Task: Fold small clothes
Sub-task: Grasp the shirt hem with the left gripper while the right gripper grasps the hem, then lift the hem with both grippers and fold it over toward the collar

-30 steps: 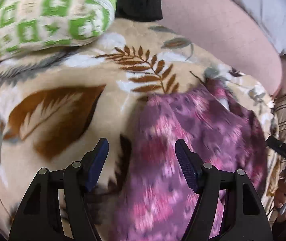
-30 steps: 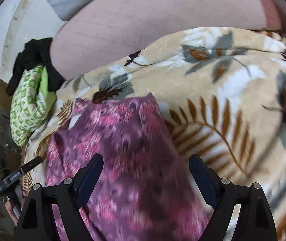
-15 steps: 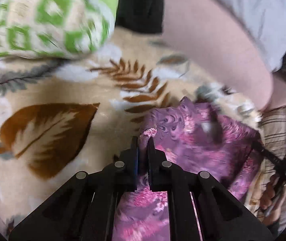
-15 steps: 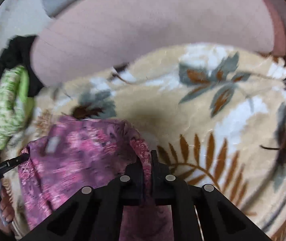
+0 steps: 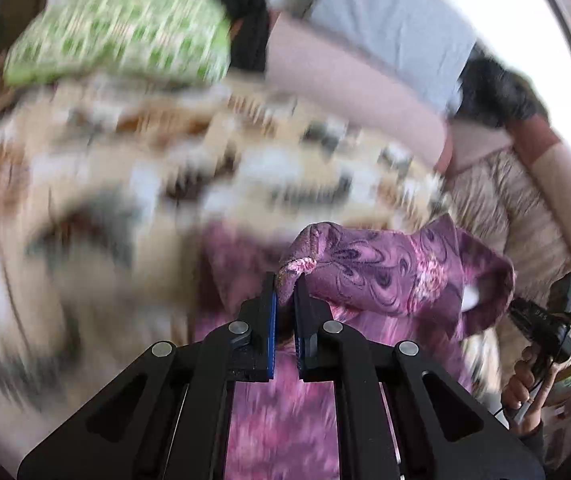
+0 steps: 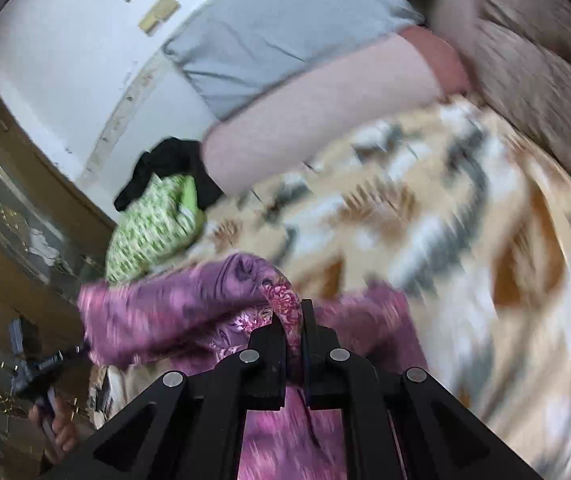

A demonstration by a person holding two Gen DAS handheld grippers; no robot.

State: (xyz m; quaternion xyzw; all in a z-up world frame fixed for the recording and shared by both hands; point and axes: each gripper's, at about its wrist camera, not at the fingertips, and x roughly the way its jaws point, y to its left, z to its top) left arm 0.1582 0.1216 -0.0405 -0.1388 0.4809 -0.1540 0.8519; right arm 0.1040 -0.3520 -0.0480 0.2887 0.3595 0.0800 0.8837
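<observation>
A small purple and pink patterned garment hangs lifted over the beige leaf-print blanket. My left gripper is shut on one top edge of the garment. My right gripper is shut on the other top edge of the same garment. The cloth stretches between the two grippers and its lower part hangs below them. The right gripper also shows at the right edge of the left wrist view, and the left gripper at the left edge of the right wrist view.
A green and white patterned pillow and a black cloth lie at the far side. A pink bolster and a grey pillow lie behind the blanket. A striped cloth lies to the right. The background is motion-blurred.
Both grippers closed on the garment's edge half a second ago and have since lifted it up off the blanket; the views have tilted upward.
</observation>
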